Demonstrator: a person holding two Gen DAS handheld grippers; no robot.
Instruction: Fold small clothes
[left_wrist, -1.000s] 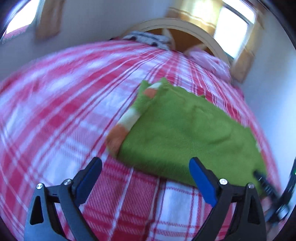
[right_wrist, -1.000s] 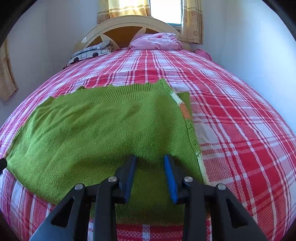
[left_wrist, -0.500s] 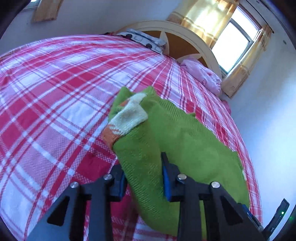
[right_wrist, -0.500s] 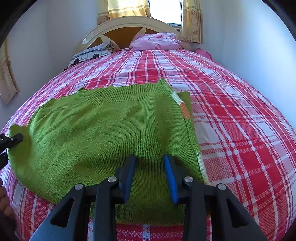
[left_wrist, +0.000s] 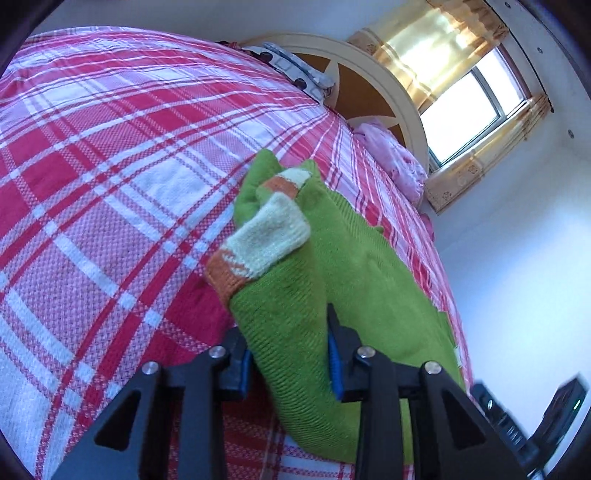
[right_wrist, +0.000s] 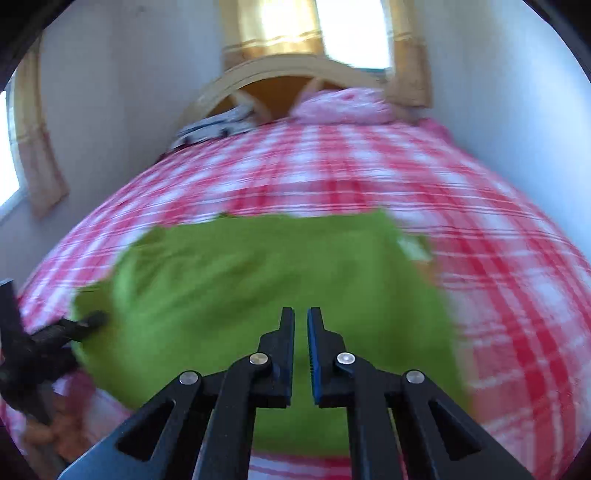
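**A:** What's new? Your left gripper (left_wrist: 291, 354) went from wide apart over bare bedspread to clamped on the near left corner of the green sweater (left_wrist: 332, 280). Its blue pads have a thick bunch of knit between them, and the striped cuff (left_wrist: 258, 243) now lies folded onto the sweater's body.

**B:** And my right?

**A:** Your right gripper (right_wrist: 301, 356) has just been closing. A second ago its jaws stood part open over the sweater's near edge; now only a thin slit shows between the pads. That view is smeared, so I can't tell whether any knit is pinched in there.

**B:** So where does the fold stand?

**A:** The sweater still lies spread on the red plaid bedspread (left_wrist: 110, 184), hem towards the headboard (left_wrist: 388, 92). I'd judge you're gathering the near edge at two points to carry it over towards the hem. If the right has caught nothing, only the left corner will lift.

**B:** Poses?

**A:** Both grippers tip downward at the sweater. Your left is rolled, so the bed tilts in its view. Your right has come up off the near edge, aimed over the sweater's middle.
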